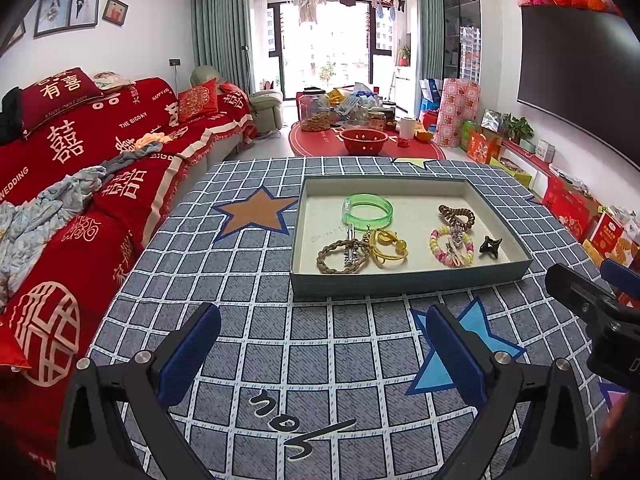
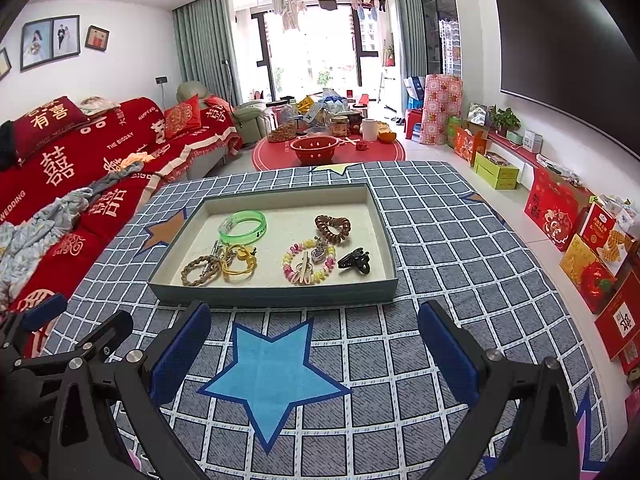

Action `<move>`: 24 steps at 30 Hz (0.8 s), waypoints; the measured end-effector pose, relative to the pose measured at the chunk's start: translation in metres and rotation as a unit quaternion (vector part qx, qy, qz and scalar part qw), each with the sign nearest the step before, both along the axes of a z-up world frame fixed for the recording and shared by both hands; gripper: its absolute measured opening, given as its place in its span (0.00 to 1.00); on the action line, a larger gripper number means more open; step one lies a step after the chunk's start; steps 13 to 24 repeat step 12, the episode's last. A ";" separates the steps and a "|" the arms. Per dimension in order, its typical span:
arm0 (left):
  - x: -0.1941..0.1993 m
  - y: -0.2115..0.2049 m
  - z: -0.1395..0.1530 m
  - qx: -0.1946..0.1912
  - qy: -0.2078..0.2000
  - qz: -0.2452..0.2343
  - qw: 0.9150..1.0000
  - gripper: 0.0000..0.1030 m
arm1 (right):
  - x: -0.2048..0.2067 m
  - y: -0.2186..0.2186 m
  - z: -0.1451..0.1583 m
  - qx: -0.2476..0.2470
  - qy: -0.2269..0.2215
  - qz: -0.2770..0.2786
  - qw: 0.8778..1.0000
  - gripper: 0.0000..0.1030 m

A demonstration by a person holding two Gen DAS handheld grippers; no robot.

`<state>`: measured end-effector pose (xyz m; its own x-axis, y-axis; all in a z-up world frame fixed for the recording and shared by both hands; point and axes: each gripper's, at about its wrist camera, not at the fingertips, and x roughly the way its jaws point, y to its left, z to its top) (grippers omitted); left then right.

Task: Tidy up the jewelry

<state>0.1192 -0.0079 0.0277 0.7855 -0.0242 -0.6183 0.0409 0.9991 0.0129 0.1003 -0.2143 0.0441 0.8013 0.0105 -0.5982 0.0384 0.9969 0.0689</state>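
Both tools hang above the near part of a desk (image 1: 256,280) covered with a grey-blue checked cloth printed with stars. The left tool (image 1: 324,354) has its blue-padded fingers spread wide with nothing between them, and the right tool (image 2: 314,354) is likewise wide apart and empty, poised over a light blue star (image 2: 272,380) on the cloth.

Just beyond both tools sits a shallow rectangular tray (image 1: 400,282) with grey-blue walls and a pale floor, holding all the jewelry. At its far left lies a translucent green bangle (image 1: 368,211). Nearer the front left, a braided tan bracelet (image 1: 340,258) lies with a silver clip (image 1: 352,248) across it, touching a yellow cord bracelet (image 1: 388,246). On the right half, a brown coiled hair tie (image 1: 458,216) lies at the back, and a pastel beaded bracelet (image 1: 450,246) lies in front of it with a metal clip resting over the beads. A small black claw clip (image 1: 490,246) sits by itself just beside the beads, toward the right wall of the tray.

A red-covered sofa (image 1: 100,160) runs along the left of the desk, and a red colander (image 1: 364,140) stands on a round red rug beyond it
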 end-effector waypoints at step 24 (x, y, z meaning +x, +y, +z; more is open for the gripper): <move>-0.006 0.001 -0.005 0.001 -0.001 -0.001 1.000 1.00 | 0.000 0.000 -0.001 0.001 0.000 -0.001 1.000 1.00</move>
